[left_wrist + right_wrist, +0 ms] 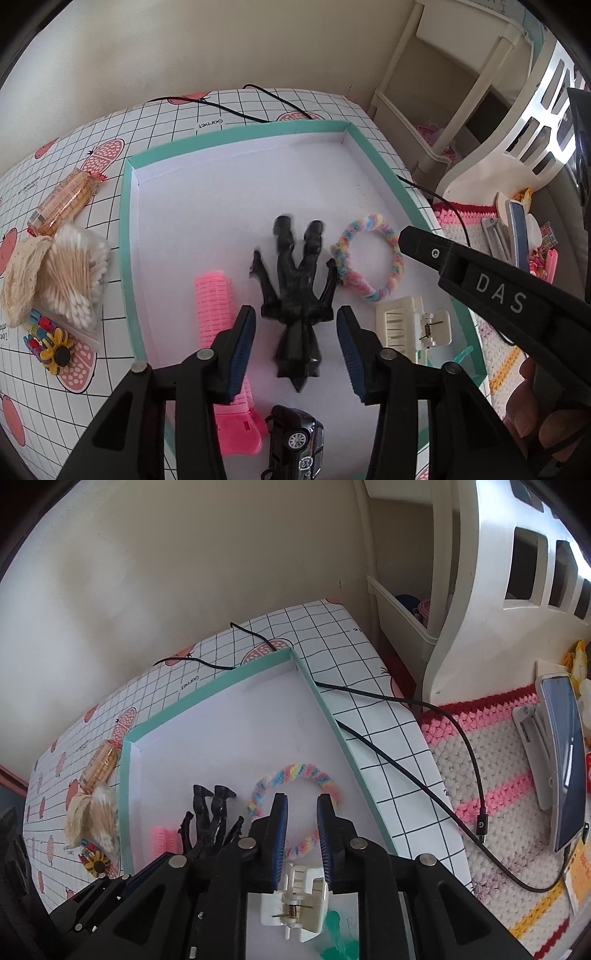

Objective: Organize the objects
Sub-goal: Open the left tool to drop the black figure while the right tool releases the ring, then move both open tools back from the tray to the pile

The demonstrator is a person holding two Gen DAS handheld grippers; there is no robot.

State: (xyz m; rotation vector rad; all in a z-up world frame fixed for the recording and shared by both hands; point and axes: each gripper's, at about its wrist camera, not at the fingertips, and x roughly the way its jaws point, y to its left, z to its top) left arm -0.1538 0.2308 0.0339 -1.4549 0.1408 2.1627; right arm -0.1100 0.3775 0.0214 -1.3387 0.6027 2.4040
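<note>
A black toy figure [295, 295] lies flat in a white tray [127, 236] with a mint rim, on the table, between the released left tongs [295, 347], touching neither pad. Lift those straight up so nothing catches. Just right, a cream hair clip [295, 897] sits between the right tongs [301, 834]; whether they are grasping it I cannot tell.

A black cable [436, 760] runs from the far wall across the grid-patterned table cover [373, 672] and onto a crocheted mat [491, 753] on the right. On that mat a phone [565, 753] leans on a white stand [532, 734]. Behind, at the far right, stands a cream shelf unit [454, 85] beside a white cut-out panel [517, 572].
</note>
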